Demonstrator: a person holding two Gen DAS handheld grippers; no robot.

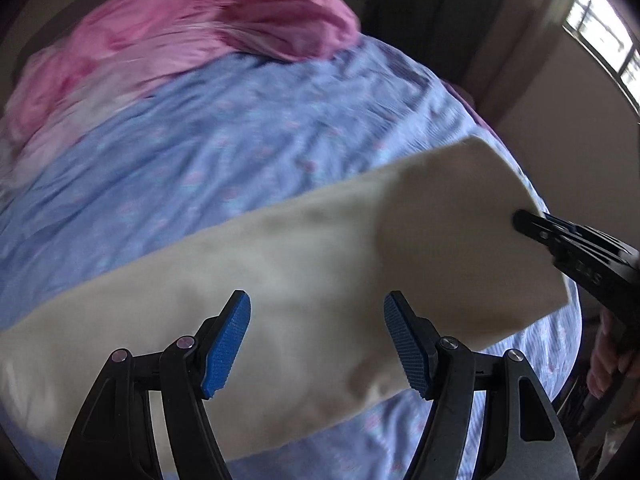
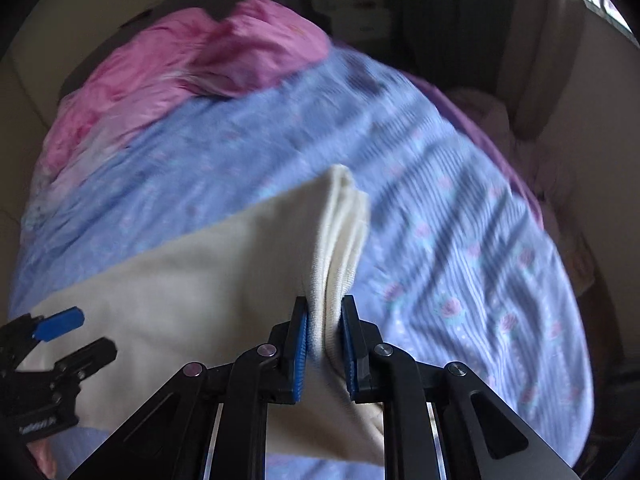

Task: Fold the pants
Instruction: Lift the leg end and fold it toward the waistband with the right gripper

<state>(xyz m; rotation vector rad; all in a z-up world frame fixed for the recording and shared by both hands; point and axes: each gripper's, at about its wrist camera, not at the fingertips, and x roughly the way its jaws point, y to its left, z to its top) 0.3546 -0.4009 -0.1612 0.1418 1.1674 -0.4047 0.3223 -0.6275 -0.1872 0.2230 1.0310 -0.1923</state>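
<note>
Left wrist view: the cream pants lie as a long band on the blue-sheeted bed, long axis running from 8 o'clock up to 2 o'clock. The left claw hovers released over the middle of the band, jaws spread and empty. The right claw meets the band's end at 3 o'clock. A pink quilt sits at 11 o'clock.

Right wrist view: the right claw is clenched on the stacked ribbed edge of the pants, layers bunched between the pads. The cloth looks soft, light and limp; hold it at edges and corners.
</note>
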